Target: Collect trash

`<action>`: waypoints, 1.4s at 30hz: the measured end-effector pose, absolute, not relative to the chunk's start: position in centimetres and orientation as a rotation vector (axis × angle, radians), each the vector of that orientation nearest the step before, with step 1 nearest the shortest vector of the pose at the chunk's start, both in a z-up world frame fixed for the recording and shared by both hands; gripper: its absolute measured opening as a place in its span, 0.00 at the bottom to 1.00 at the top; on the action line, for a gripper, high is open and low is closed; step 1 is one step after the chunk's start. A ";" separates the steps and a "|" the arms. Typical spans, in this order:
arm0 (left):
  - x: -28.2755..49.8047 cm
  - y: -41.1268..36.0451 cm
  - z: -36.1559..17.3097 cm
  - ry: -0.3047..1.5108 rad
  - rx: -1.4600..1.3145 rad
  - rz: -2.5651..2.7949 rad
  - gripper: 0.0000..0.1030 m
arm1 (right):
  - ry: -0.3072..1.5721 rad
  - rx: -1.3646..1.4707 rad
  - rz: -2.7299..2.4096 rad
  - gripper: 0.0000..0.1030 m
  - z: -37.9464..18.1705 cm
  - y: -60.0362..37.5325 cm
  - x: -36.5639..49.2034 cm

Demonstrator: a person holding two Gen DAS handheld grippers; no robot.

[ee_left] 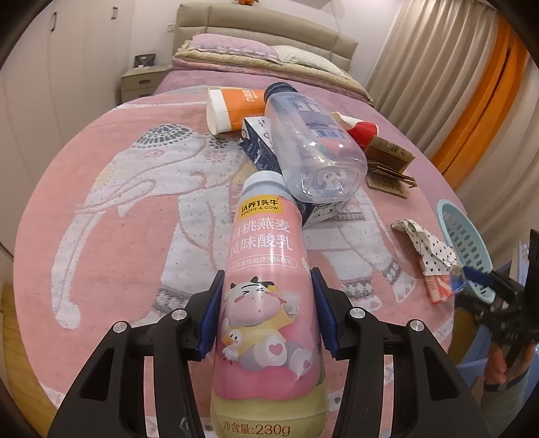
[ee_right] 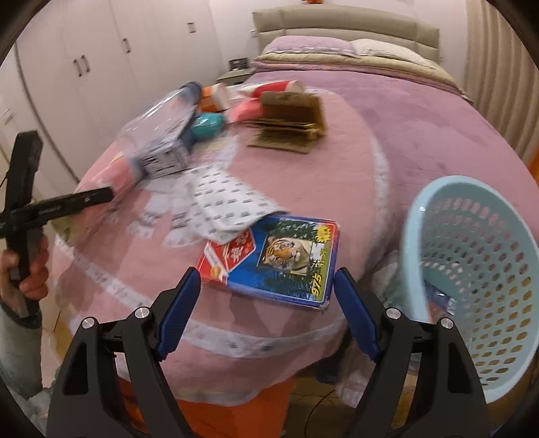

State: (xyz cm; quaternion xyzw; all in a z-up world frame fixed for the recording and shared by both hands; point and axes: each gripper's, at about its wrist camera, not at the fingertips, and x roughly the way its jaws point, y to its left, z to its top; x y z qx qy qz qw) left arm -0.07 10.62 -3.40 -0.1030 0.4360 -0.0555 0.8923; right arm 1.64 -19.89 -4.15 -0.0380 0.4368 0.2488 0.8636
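My left gripper point(ee_left: 267, 279) is shut on a pink yogurt bottle point(ee_left: 266, 303) with a cow picture, cap pointing away, above the pink elephant blanket point(ee_left: 134, 202). Beyond it lie a clear plastic bottle point(ee_left: 310, 141) on a dark blue carton point(ee_left: 259, 148), an orange-and-white tube point(ee_left: 232, 107), a red-and-white tube point(ee_left: 360, 129) and flattened cardboard point(ee_left: 387, 158). My right gripper point(ee_right: 267, 286) is open and empty, just short of a blue tiger box point(ee_right: 279, 259) at the bed's near edge. A light blue perforated basket point(ee_right: 471, 269) stands tilted to its right.
Crumpled dotted paper point(ee_left: 427, 249) lies beside the basket point(ee_left: 461, 236). Cardboard point(ee_right: 289, 121), a teal object point(ee_right: 207, 124) and the blurred clear bottle point(ee_right: 158, 124) lie farther on the bed. Pillows and headboard point(ee_left: 262, 23) are behind, wardrobes point(ee_right: 101, 67) left, curtains point(ee_left: 454, 67) right.
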 end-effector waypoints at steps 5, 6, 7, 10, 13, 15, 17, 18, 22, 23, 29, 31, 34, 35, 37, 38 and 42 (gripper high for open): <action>-0.2 11.1 -3.4 0.904 -0.221 -0.101 0.46 | 0.931 -0.102 0.708 0.75 -4.2 -15.5 -1.6; -0.2 11.2 -3.4 0.904 -0.224 -0.100 0.46 | 0.930 -0.103 0.753 0.75 -4.2 -14.5 -2.4; -0.3 11.2 -3.5 0.905 -0.225 -0.100 0.46 | 0.927 -0.109 0.780 0.75 -4.2 -13.7 -2.9; -0.5 11.1 -3.4 0.904 -0.217 -0.103 0.46 | 0.880 -0.153 0.770 0.75 -3.5 -12.4 -4.1; -0.6 10.9 -3.3 0.899 -0.215 -0.110 0.46 | 0.864 -0.149 0.696 0.75 -3.3 -13.2 -3.2; -0.8 10.9 -3.4 0.898 -0.217 -0.114 0.46 | 0.866 -0.174 0.617 0.75 -3.5 -14.1 -2.2; -0.8 10.8 -3.5 0.901 -0.217 -0.116 0.46 | 0.867 -0.191 0.584 0.75 -4.0 -14.6 -1.3; -0.8 10.8 -3.6 0.903 -0.216 -0.116 0.46 | 0.878 -0.200 0.581 0.75 -4.4 -14.7 -0.7; -1.0 10.7 -3.5 0.902 -0.218 -0.117 0.46 | 0.897 -0.273 0.570 0.75 -5.5 -13.5 0.5; -1.0 10.7 -3.5 0.900 -0.219 -0.117 0.46 | 0.894 -0.282 0.566 0.75 -5.6 -13.1 0.7; -1.3 11.1 -3.1 0.889 -0.225 -0.106 0.46 | 0.876 -0.293 0.578 0.61 -5.7 -10.7 0.9; -1.4 11.3 -2.9 0.884 -0.230 -0.102 0.46 | 0.866 -0.306 0.590 0.56 -5.7 -9.8 0.6; -1.7 11.6 -2.3 0.867 -0.239 -0.096 0.46 | 0.866 -0.262 0.636 0.56 -5.2 -9.0 0.1; -1.8 11.7 -2.1 0.859 -0.240 -0.095 0.46 | 0.861 -0.248 0.646 0.56 -4.8 -8.8 0.0; -2.1 11.7 -1.5 0.843 -0.241 -0.095 0.46 | 0.841 -0.214 0.662 0.56 -3.7 -8.8 -0.4; -2.3 11.6 -0.9 0.828 -0.239 -0.096 0.46 | 0.823 -0.176 0.681 0.56 -2.6 -9.2 -0.5; -3.0 10.7 1.3 0.775 -0.199 -0.109 0.46 | 0.744 -0.118 0.662 0.56 0.2 -10.2 -0.8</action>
